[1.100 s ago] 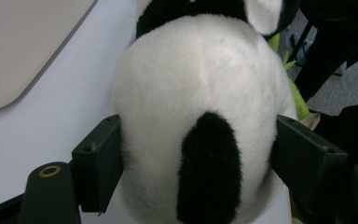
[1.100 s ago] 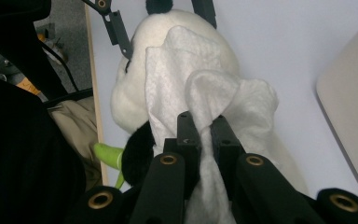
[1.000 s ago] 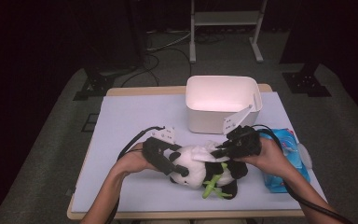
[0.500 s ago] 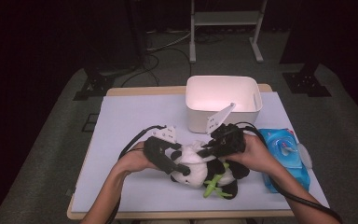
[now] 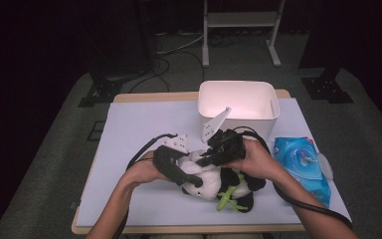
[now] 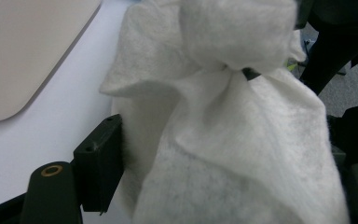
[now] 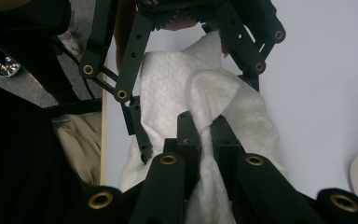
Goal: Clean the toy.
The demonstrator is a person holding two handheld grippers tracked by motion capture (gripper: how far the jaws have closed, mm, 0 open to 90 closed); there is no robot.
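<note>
1. White cloth (image 5: 197, 160) sits on top of the panda plush (image 5: 218, 182), front-centre of the table's white mat (image 5: 144, 129), just ahead of the white bin (image 5: 238, 105).
2. Left gripper (image 6: 223, 186): jaws spread wide around a thick bunch of the cloth, pads pressing on both sides. Gripping the cloth.
3. Right gripper (image 7: 204, 135): clenched almost fully, a thin fold of the same cloth pinched between the pads.
4. In the right gripper view the left gripper's linkage stands just beyond, clamped on the far part of the cloth.
5. High view: both hands meet over the plush, grippers close together.
6. Blue wipes pack (image 5: 300, 160) lies right of the plush, well apart from the cloth.
</note>
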